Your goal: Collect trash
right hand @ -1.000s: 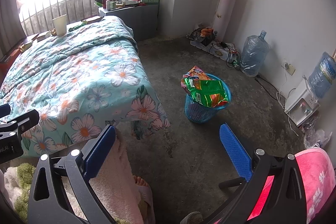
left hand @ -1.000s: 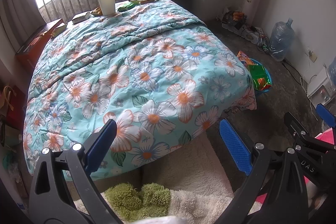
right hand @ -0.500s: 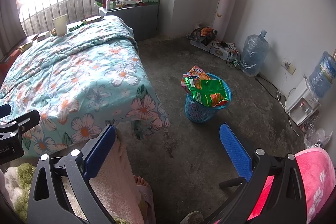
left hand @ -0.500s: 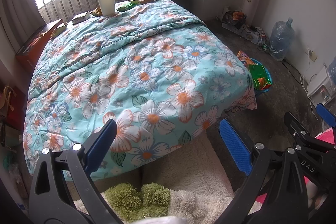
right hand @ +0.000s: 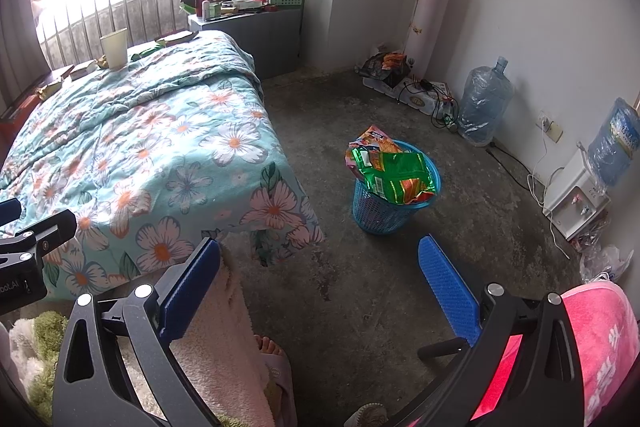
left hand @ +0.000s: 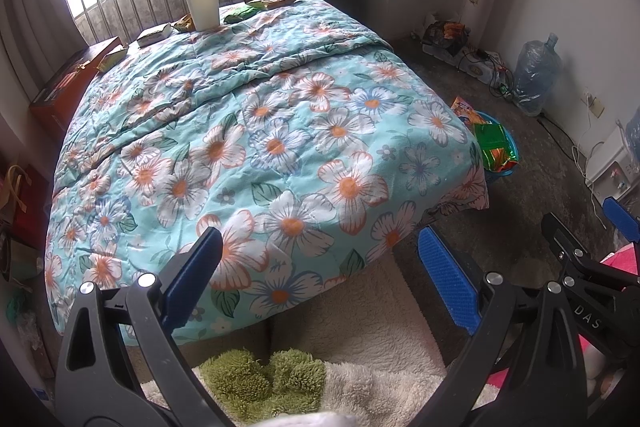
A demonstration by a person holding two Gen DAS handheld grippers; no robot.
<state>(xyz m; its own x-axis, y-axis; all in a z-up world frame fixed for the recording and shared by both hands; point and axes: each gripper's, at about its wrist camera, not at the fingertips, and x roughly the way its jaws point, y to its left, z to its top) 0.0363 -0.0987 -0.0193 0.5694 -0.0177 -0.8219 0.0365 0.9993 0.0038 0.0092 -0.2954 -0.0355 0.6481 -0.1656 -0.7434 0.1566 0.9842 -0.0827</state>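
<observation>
The left gripper, black-framed with blue ribbed pads, hangs at the foot of the bed with its jaws spread wide and nothing between them. Straight ahead of it stretches the turquoise quilt printed with white and orange flowers, and the trash lies well beyond the jaws, at the far end of that quilt by the metal window rail. There a white paper cup stands upright, with a small yellow crumpled wrapper just beside it, a green snack packet to its right, a flat brown-and-yellow snack packet further right near the grey side cabinet, and two pale flat packets to its left.

The right gripper, of the same build, is likewise wide open and empty, hanging over the bare grey concrete floor off the bed's corner. Ahead of its jaws, slightly right of centre and clearly apart from them, stands a round blue plastic mesh basket. Shiny green and orange snack bags fill its mouth and stick up above the rim. In the left wrist view the basket shows only partly, behind the quilt's right corner.
</observation>
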